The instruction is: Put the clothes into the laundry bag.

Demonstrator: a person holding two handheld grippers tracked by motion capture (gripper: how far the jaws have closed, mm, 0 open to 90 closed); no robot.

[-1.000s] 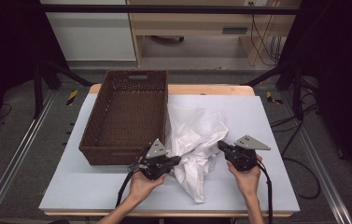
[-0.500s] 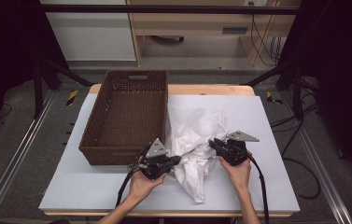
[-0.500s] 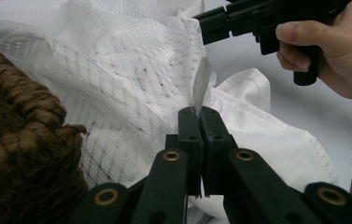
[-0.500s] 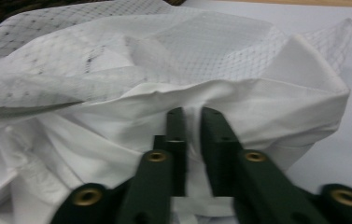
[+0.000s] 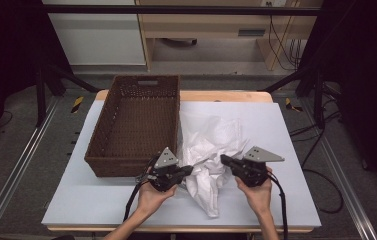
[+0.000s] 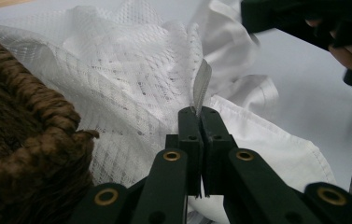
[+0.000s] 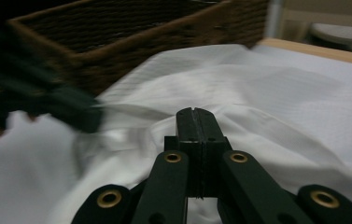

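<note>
- High view: we see a crumpled white garment [image 5: 211,150] on the pale table [image 5: 286,130], just right of a brown wicker basket [image 5: 136,125]; cloth edge lies against the basket's right wall.
- L gripper [image 5: 188,170], held in the person's left hand [image 5: 151,192], sits at the garment's near-left edge, near the basket's front right corner; its tip points right, into the cloth.
- R gripper [image 5: 224,160], in the right hand [image 5: 256,187], sits at the garment's near-right side, tip pointing left. Garment thus lies between the two tips, w/ a tail of cloth running toward the table's near edge between the hands.
- Left gripper view: jaws of the L gripper [image 6: 200,112] are pressed together on a thin strip of the white garment [image 6: 131,79]; the strip stands up from the seam between the pads. Mesh fabric spreads beyond and to the left; basket [image 6: 29,140] rim is close at left; the other gripper and fingers are at upper right.
- Right gripper view: R gripper [image 7: 196,112] jaws have just been closing and now meet w/ no gap. A fold of garment [image 7: 257,93] rises directly at the tip; we cannot tell whether cloth is pinched between the pads. Basket [image 7: 131,37] stands behind the cloth; the other gripper is a blur at left.
</note>
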